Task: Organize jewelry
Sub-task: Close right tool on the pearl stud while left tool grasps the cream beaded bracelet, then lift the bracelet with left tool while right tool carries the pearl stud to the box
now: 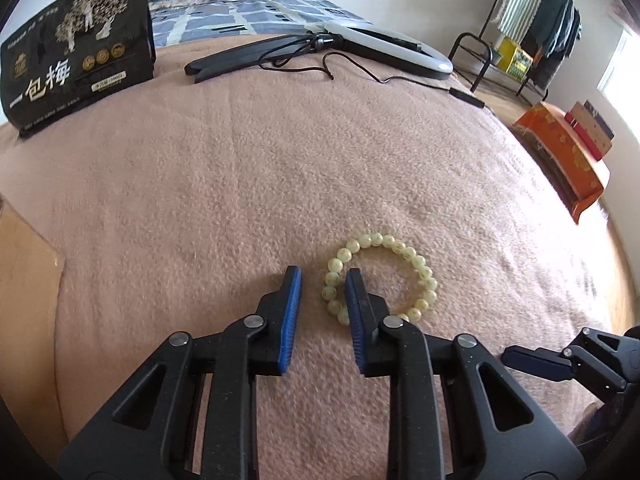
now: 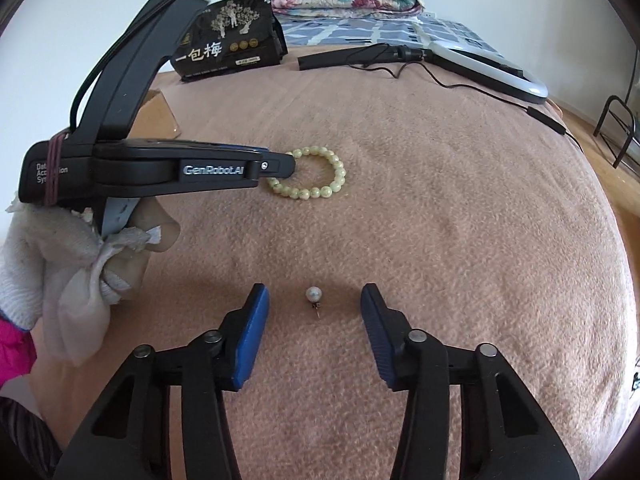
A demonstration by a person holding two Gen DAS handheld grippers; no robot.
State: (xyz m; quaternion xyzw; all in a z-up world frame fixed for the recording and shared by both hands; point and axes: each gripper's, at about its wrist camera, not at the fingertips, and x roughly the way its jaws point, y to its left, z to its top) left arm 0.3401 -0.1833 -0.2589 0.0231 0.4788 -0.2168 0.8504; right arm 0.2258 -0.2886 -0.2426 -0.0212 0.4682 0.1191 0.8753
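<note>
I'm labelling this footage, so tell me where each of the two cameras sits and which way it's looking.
Left wrist view: on the left gripper, looking down along its fingers at the bead bracelet on the pink blanket; one finger is inside the loop, and the right gripper's tip shows at lower right.
Right wrist view: on the right gripper, angled down at the pearl earring between its open jaws; the left gripper and the gloved hand show at left.
Shared: bracelet, blanket, black package, ring light.

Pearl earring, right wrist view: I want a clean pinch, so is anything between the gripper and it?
Nothing visible. The pearl earring lies alone on the pink blanket, between the right gripper open fingers.
</note>
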